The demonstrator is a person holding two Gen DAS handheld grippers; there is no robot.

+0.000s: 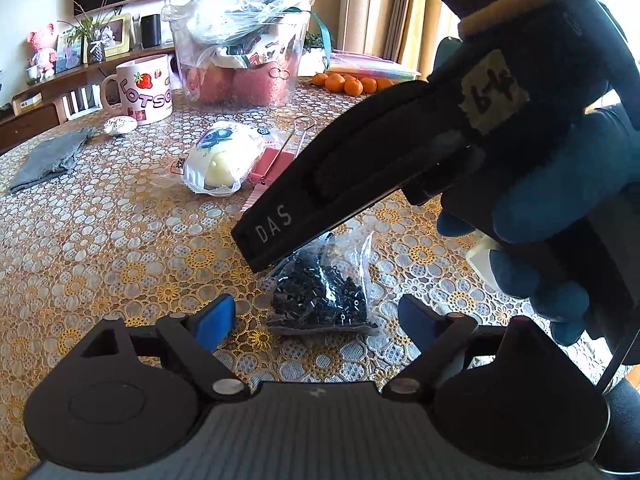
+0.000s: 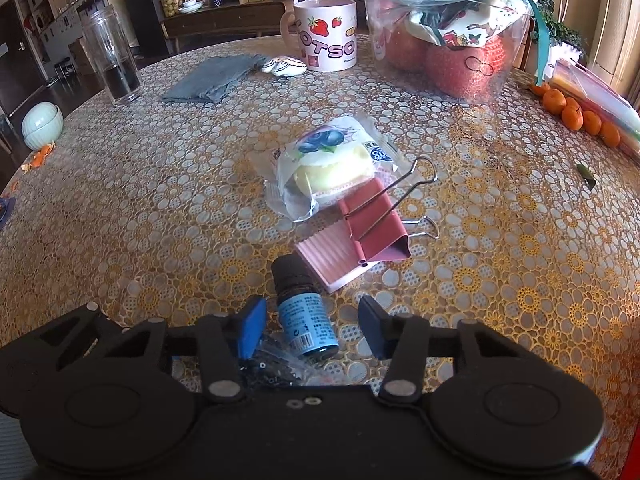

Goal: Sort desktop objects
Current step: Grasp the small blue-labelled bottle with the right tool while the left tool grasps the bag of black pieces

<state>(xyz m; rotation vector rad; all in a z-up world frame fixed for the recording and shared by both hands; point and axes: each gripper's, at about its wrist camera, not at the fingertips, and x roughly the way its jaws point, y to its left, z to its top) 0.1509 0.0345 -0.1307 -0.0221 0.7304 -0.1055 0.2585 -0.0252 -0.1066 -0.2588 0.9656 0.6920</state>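
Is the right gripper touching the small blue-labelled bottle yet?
Apart. In the right wrist view the bottle lies between the right gripper fingers, with tablecloth visible on both sides; the pads are not pressing it.

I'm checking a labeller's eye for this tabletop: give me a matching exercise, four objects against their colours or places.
Objects:
1. binder clip
2. small bottle
3. bag of beads
4. mug

Descriptions:
A. lying on its side between the right tongs' blue pads
B. pink, resting on a ribbed pink tray
C. standing upright beside the clear container of apples
D. clear plastic, full of small black pieces

Pairs: 1-B, 2-A, 3-D, 4-C
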